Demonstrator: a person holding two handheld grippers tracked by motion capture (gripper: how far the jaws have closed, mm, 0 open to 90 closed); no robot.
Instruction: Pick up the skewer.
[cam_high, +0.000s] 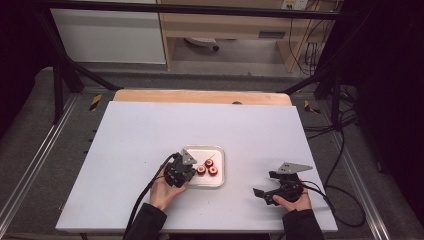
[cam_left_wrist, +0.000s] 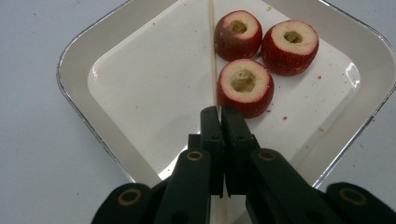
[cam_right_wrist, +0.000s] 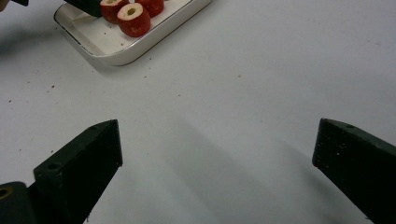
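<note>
From above, the left gripper (cam_high: 186, 167) sits over the near left part of a white tray (cam_high: 218, 150) lying a little toward the near edge of the white table (cam_high: 150, 130), roughly midway along it. Three cored red fruit pieces (cam_high: 207, 168) cluster in the tray's middle. The right gripper (cam_high: 265, 192) rests near the table's near right corner, well apart from the tray. No writing can be read anywhere.

Along the left gripper (cam_left_wrist: 219, 112), the jaws are pressed together on a thin wooden skewer (cam_left_wrist: 213, 56). Its long axis runs straight away from the jaws, past the left of the fruit pieces (cam_left_wrist: 244, 86), whose cored holes face up.

Along the right gripper (cam_right_wrist: 217, 144), the jaws stand wide apart over bare table (cam_right_wrist: 257, 70) with nothing between them; the tray (cam_right_wrist: 140, 46) lies off at the far left.
</note>
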